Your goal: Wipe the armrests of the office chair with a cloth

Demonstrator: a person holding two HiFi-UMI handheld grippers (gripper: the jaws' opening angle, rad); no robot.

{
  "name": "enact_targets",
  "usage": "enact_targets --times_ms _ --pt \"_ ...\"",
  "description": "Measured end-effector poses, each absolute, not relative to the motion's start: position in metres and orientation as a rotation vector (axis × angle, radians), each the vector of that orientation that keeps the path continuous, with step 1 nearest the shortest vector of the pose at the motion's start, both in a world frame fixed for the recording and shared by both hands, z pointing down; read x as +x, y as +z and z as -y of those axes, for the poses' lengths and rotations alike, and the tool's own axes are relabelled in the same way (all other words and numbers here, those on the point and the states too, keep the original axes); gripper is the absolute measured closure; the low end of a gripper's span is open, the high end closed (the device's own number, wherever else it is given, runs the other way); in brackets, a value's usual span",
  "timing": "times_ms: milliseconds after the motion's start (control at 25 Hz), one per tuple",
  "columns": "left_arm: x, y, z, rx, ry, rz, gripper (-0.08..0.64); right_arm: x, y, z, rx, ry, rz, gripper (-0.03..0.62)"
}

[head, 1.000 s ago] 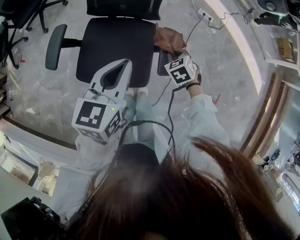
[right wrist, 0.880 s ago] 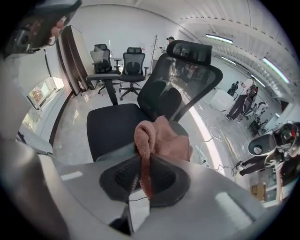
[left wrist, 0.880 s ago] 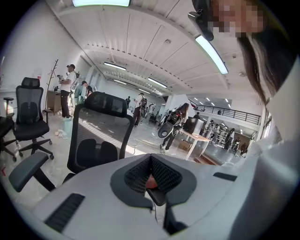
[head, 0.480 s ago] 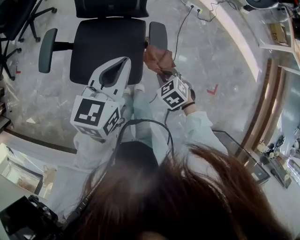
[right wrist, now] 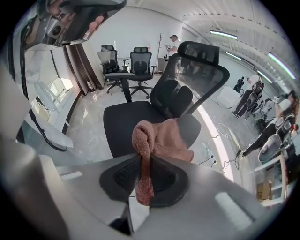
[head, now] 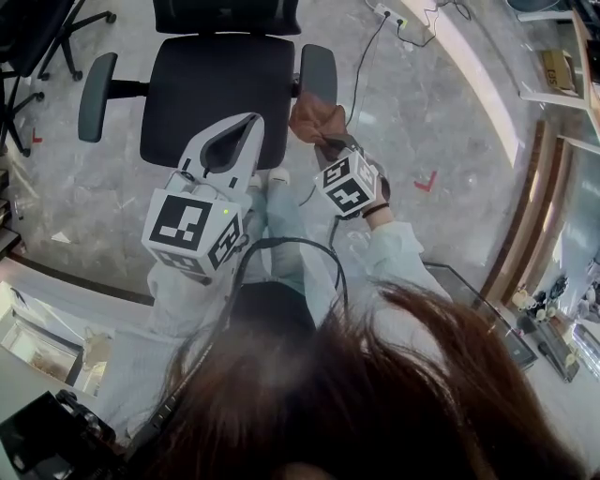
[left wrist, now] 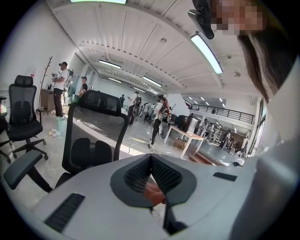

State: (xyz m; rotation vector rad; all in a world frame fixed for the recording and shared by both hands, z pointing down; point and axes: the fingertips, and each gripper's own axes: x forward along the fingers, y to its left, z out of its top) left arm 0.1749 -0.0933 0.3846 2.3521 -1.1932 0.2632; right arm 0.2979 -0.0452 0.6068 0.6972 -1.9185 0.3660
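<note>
The black office chair point(head: 216, 89) stands in front of me, with its left armrest point(head: 94, 94) and right armrest point(head: 317, 73) both uncovered. A pinkish-brown cloth point(head: 314, 117) hangs bunched just off the near end of the right armrest. My right gripper point(head: 330, 145) is shut on the cloth point(right wrist: 159, 138), which trails down between its jaws point(right wrist: 143, 161); the right armrest point(right wrist: 196, 127) shows behind it. My left gripper point(head: 249, 124) hovers over the seat's front edge, its jaws point(left wrist: 151, 158) shut with nothing in them.
Other black office chairs point(head: 37, 28) stand at the far left. A power strip with a cable point(head: 386, 14) lies on the marble floor behind the chair, and a red mark point(head: 427, 178) is to the right. Several people point(left wrist: 60, 89) and a table point(left wrist: 187, 138) are far off.
The cloth lay on the right armrest a second ago. The right gripper has drawn it toward me, off the armrest's near end. The left gripper has hardly moved.
</note>
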Motion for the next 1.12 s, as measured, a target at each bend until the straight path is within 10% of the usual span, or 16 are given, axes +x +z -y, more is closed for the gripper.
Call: enact_targets --times_ms 1120 --pt "0.118 0.373 0.069 2.178 0.167 1.421 0.557 0.300 0.583 0.224 1.022 0.412 1.997 0.560"
